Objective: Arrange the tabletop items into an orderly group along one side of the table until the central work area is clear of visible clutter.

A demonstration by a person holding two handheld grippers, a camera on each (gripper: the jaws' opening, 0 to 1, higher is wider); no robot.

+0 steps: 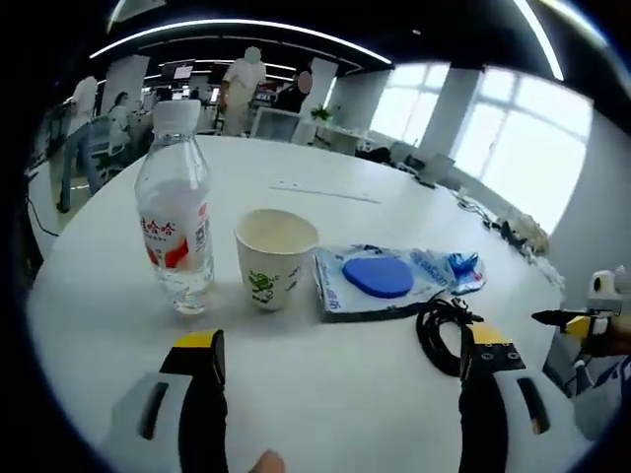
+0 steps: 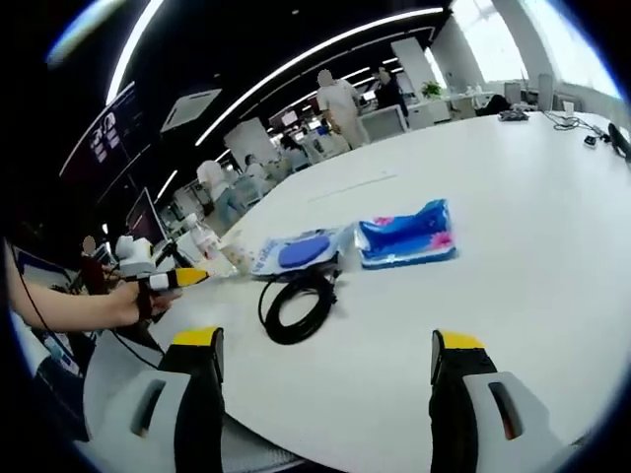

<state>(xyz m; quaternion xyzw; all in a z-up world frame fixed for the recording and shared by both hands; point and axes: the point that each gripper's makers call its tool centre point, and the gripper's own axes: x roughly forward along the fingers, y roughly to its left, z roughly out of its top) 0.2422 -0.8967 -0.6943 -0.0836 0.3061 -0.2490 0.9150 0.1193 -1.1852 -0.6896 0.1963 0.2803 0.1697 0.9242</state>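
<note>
Upright bottle, cup, blue pouch, black cable coil in a row

Brightness: bright, even daylight on the white table.
Source: large windows beyond the table, blown out to white; ceiling light strips overhead.
Shadows: soft, faint under the bottle and cup.
Distortion: strong fisheye bending near the table's edges.
Focus: background people beyond the table soft.
</note>
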